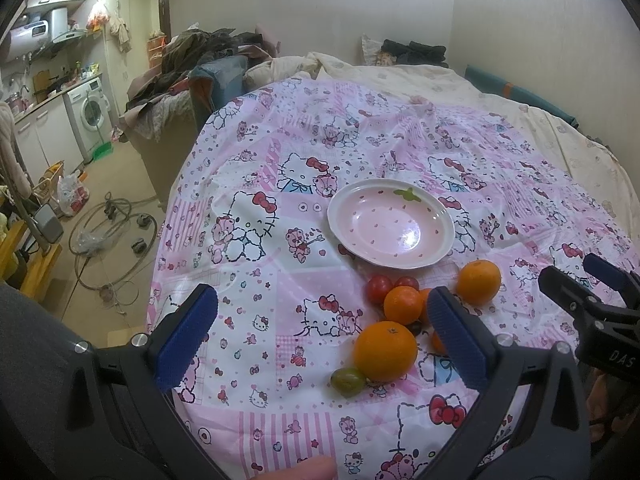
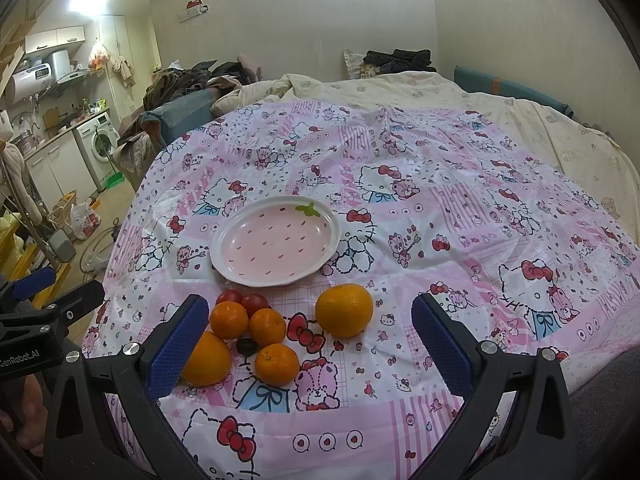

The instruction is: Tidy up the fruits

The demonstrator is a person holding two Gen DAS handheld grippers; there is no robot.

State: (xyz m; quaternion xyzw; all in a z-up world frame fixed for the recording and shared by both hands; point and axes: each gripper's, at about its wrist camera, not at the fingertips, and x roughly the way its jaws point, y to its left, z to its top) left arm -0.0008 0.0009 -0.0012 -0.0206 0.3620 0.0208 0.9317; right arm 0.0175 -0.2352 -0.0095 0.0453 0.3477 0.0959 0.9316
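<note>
Oranges (image 2: 343,311) glossy, clustered with red tomatoes (image 2: 255,303) beside empty pink plate (image 2: 320,258).

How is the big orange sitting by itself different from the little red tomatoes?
The lone orange is orange and much bigger; the red tomatoes are small and dark red. The lone orange sits apart from the other fruit; the red tomatoes huddle together beside the plate. Both are round and lie on the cloth.

Pink cartoon-cat cloth (image 2: 400,208), spread over cream bedding (image 2: 520,128). Heap of dark clothes (image 1: 192,56) left of bedding. Washing machine (image 1: 90,114) far left. Coiled hose (image 1: 112,240) on floor below the machine.
</note>
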